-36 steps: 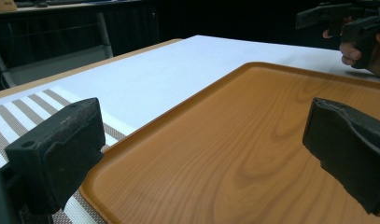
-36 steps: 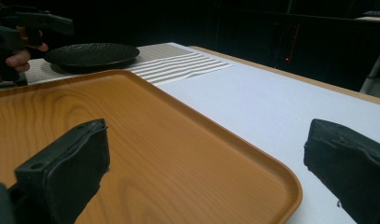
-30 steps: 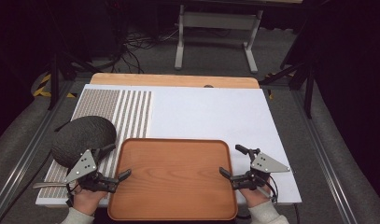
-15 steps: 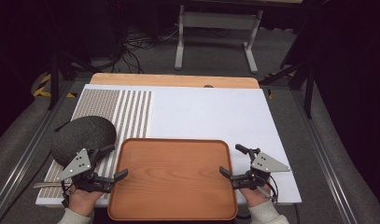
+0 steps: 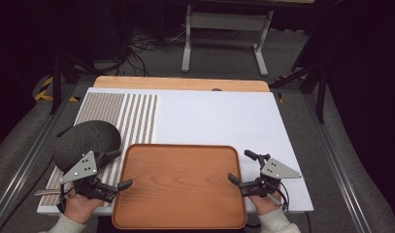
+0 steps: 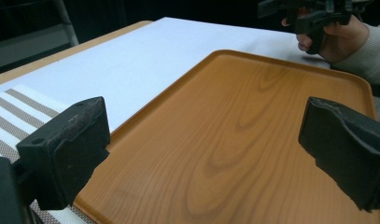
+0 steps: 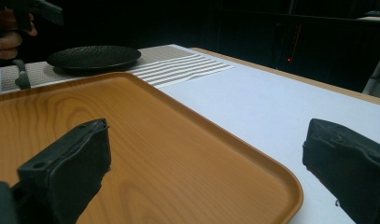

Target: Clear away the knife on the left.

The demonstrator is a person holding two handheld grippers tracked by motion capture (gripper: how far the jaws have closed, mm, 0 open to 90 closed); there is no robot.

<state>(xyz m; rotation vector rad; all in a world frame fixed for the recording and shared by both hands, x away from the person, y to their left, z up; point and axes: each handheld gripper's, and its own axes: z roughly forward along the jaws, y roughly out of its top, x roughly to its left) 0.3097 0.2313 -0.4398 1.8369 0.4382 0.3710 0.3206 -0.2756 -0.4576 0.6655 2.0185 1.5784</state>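
Barely shifted since before, my left gripper (image 5: 115,170) and right gripper (image 5: 239,167) flank the wooden tray (image 5: 180,184) at the table's (image 5: 219,116) near edge, both jaws wide open holding nothing, dark plate (image 5: 86,138) left on the striped mat (image 5: 132,111).

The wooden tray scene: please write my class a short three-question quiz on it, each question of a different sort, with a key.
1. True or false: the left claw is shut on the wooden tray.
2. What lies on the striped mat? A) a black plate B) a glass cup C) a metal spoon
3. Fill in: the right claw is held at the tray's ___ edge.

Key:
1. False; its jaws stand open at the tray's left edge.
2. A; the black plate lies on the mat, left of the tray.
3. Right.
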